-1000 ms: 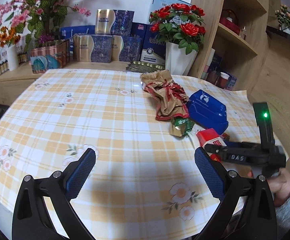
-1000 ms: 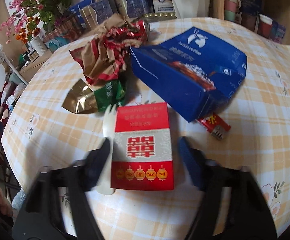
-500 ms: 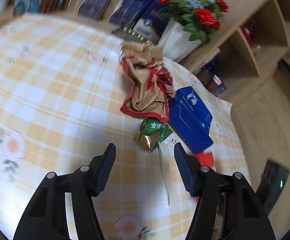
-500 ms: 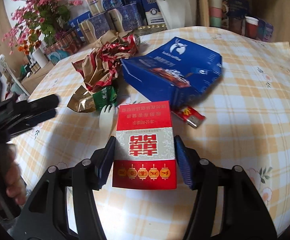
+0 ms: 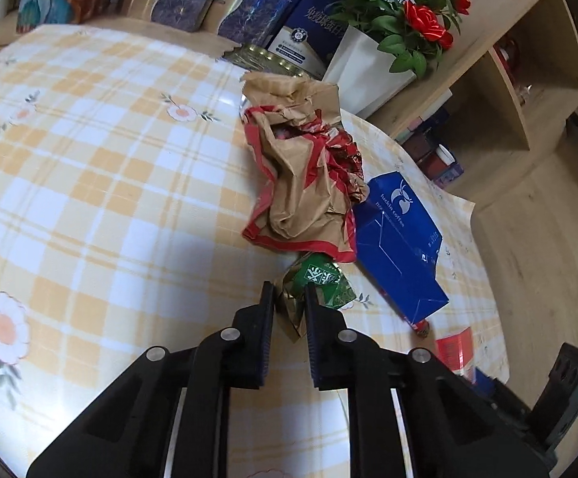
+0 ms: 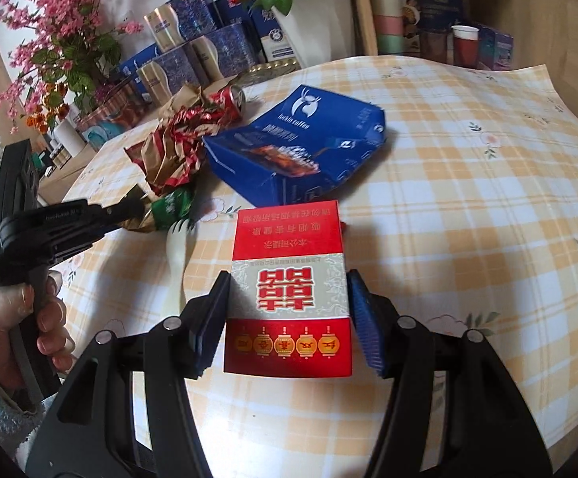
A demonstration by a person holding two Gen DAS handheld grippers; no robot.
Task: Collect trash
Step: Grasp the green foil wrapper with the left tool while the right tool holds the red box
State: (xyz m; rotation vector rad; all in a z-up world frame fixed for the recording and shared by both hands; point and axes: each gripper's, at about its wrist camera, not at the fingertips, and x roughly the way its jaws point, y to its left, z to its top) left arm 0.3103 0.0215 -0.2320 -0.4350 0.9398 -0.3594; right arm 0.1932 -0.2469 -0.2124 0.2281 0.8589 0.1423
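My left gripper [image 5: 288,292] is shut on a crumpled green and gold wrapper [image 5: 317,283] lying on the checked tablecloth; it also shows in the right wrist view [image 6: 169,207]. My right gripper [image 6: 287,283] is shut on a red and white cigarette box [image 6: 289,286], held just above the cloth; the box also shows in the left wrist view [image 5: 454,348]. Behind lie a crumpled brown and red paper bag [image 5: 301,183], a blue coffee carton [image 5: 398,239] and a red can [image 6: 229,99]. A white plastic fork [image 6: 177,247] lies left of the box.
A white pot of red roses [image 5: 362,67] and several blue gift boxes [image 5: 193,0] stand at the table's back. Wooden shelves [image 5: 508,71] rise at the right. A small red wrapper [image 5: 422,328] lies by the carton. The table edge [image 6: 547,75] drops off at the right.
My left gripper moved forward to the green wrapper and closed on it. My right gripper closed fully on the cigarette box and lifted it slightly.
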